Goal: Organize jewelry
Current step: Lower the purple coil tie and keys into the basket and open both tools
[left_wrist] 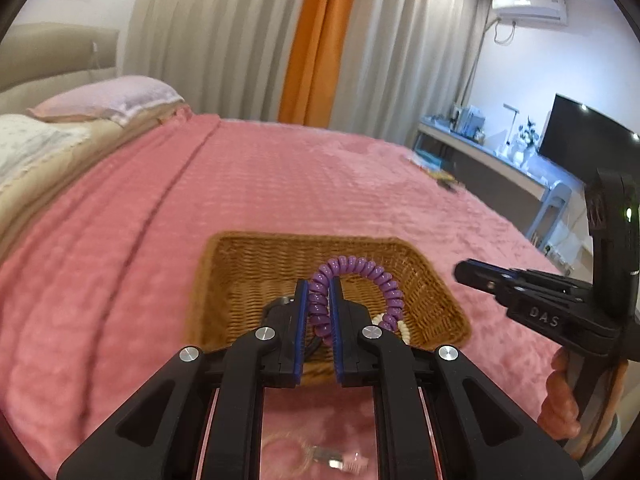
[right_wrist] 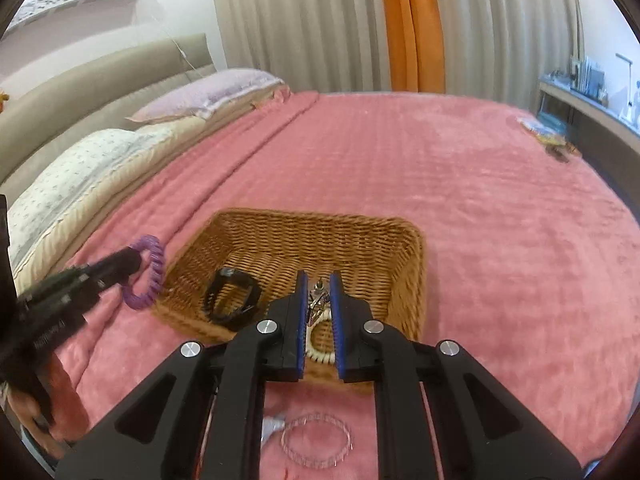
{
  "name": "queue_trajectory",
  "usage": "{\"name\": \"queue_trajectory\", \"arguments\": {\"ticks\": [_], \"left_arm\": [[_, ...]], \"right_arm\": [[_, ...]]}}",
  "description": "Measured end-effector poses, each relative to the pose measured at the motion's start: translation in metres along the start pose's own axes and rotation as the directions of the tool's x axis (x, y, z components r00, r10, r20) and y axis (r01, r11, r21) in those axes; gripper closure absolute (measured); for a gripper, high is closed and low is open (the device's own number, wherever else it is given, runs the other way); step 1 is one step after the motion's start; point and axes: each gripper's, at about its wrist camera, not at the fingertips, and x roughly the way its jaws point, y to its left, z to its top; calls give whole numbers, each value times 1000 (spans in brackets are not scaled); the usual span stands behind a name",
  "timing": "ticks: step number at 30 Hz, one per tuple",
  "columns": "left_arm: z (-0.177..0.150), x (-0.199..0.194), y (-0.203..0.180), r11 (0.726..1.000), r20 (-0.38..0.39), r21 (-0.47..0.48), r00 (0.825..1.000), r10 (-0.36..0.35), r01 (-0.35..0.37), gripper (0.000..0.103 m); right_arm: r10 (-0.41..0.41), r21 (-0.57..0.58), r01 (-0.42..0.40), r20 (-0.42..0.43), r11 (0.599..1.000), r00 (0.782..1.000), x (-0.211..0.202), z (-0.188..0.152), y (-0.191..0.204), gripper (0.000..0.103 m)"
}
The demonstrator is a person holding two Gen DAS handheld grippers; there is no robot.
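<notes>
My left gripper point(left_wrist: 319, 292) is shut on a purple coil bracelet point(left_wrist: 360, 270), held just above the near side of a brown wicker basket point(left_wrist: 248, 264) on the pink blanket. From the right wrist view the same purple coil bracelet point(right_wrist: 146, 276) hangs left of the basket point(right_wrist: 400, 248). My right gripper point(right_wrist: 318, 300) is shut on a small metal trinket point(right_wrist: 319, 294) over the basket's front part. Inside lie a black band point(right_wrist: 232, 300) and a white bead bracelet point(right_wrist: 318, 354). The right gripper point(left_wrist: 460, 272) shows at the right, with a hand on its handle.
On the blanket in front of the basket lie a clear bead bracelet point(right_wrist: 316, 444) and a small silver piece point(right_wrist: 272, 426). Pillows point(right_wrist: 208, 96) and the headboard are at the far left. Some items point(right_wrist: 548, 136) lie near the bed's far right edge, beside a desk point(left_wrist: 480, 148).
</notes>
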Motion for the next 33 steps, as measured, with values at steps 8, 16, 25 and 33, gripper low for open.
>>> {"name": "queue_trajectory", "arguments": {"ticks": [8, 16, 25, 33], "left_arm": [[-15, 59, 2, 1000, -88, 1, 996, -9, 9, 94], [-24, 76, 2, 1000, -145, 20, 989, -2, 5, 92], [-16, 43, 6, 999, -92, -14, 995, -48, 47, 64], [-15, -35, 24, 996, 20, -42, 997, -75, 76, 39]], "right_arm": [[-2, 36, 6, -118, 999, 993, 66, -6, -12, 94], [-8, 39, 15, -175, 999, 985, 83, -16, -13, 93], [23, 71, -13, -137, 997, 990, 59, -13, -19, 84], [34, 55, -33, -24, 998, 999, -8, -22, -11, 47]]}}
